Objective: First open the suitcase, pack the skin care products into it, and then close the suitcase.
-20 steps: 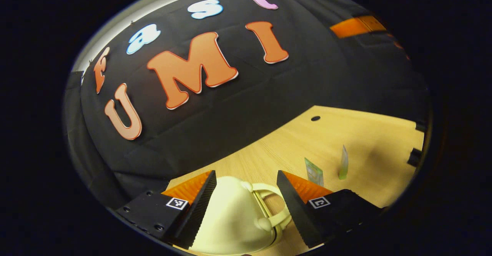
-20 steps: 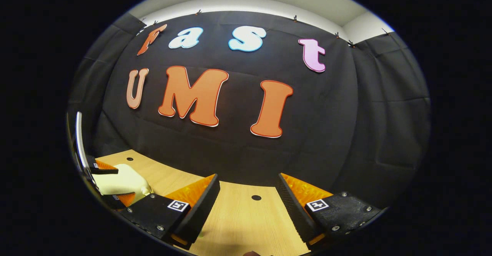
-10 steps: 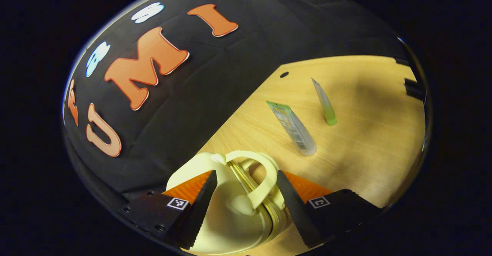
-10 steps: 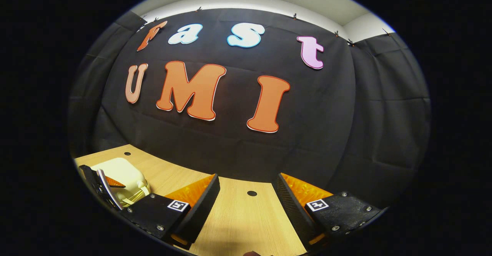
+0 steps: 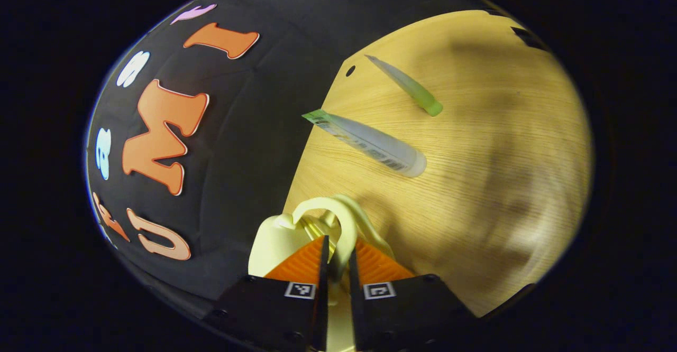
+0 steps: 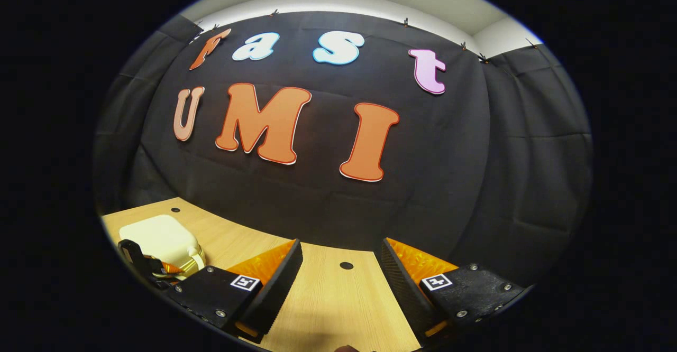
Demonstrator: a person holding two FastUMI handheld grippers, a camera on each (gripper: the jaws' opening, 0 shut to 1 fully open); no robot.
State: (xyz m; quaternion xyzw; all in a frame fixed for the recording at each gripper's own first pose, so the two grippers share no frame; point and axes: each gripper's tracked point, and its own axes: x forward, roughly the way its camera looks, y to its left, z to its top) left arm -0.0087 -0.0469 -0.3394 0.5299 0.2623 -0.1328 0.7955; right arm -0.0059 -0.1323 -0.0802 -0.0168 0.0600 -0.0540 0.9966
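The suitcase (image 5: 275, 235) is seen as a small cream hard-shell case resting on the table (image 5: 476, 183), close to the booth's wall. In the left gripper view, its looped handle (image 5: 338, 220) is clamped between the fingers of the left gripper (image 5: 336, 267), whose jaws stand nearly together with the loop between them. The case is shut, so the task is judged to be at its opening step.

The shell is judged to be light, stiff and smooth, so a grip on its rounded flanks would likely slip. The handle or the seam between the two halves offers a surer hold, though a pull on the handle alone may drag the whole case rather than part it.

Beyond the suitcase, a clear tube (image 5: 370, 143) lies on the table, and a green tube (image 5: 410, 88) lies farther from the suitcase still. Both are judged soft and light, best taken across the middle of the body.

The right gripper (image 6: 341, 283) is held well apart from the suitcase (image 6: 158, 235) with its jaws spread wide and nothing between them.
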